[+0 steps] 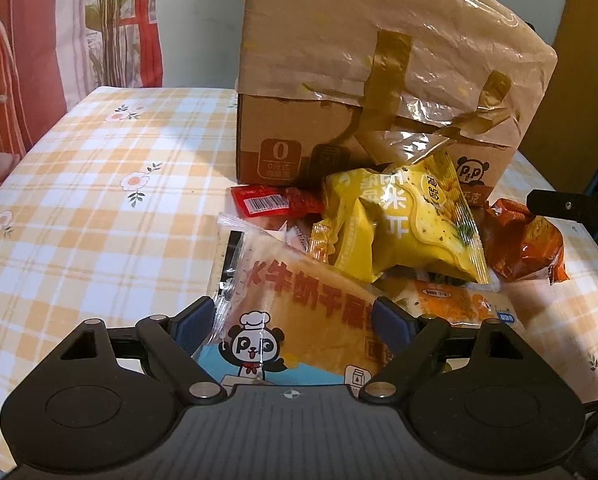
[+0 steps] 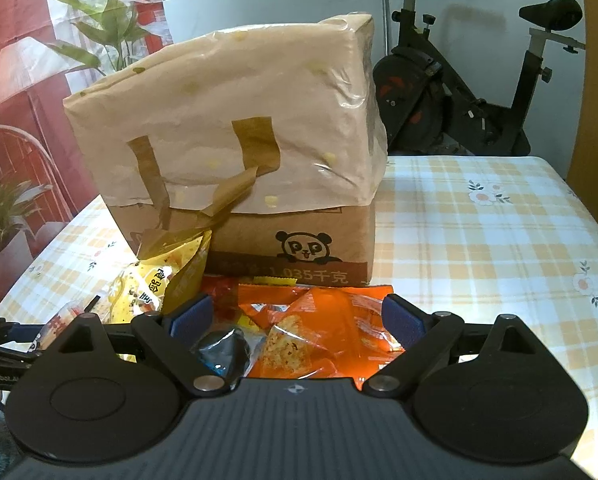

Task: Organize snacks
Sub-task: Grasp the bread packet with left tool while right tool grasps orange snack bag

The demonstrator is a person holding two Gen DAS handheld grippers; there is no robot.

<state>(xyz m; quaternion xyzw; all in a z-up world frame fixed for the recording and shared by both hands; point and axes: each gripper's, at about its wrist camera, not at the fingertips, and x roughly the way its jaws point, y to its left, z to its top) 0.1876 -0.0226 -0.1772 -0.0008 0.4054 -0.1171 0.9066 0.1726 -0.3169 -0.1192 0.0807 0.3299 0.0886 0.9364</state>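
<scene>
A heap of snack packets lies on the table in front of a tall cardboard box [image 1: 379,60] [image 2: 227,120] wrapped in tan plastic and tape. My left gripper [image 1: 295,318] is open, its blue pads either side of a bread packet with a panda chef [image 1: 299,312]. Behind that packet lie a yellow packet [image 1: 411,220] [image 2: 151,284], a red packet with a barcode [image 1: 267,202] and an orange-brown packet [image 1: 527,240]. My right gripper [image 2: 297,316] is open low over an orange packet [image 2: 319,320], with a dark round wrapped sweet [image 2: 223,348] by its left pad.
The table wears a yellow checked cloth with flowers [image 1: 99,200] [image 2: 479,240], bare to the left and right of the box. An exercise bike [image 2: 459,92] stands behind the table. A leafy plant [image 2: 111,20] and a red hanging are at the back left.
</scene>
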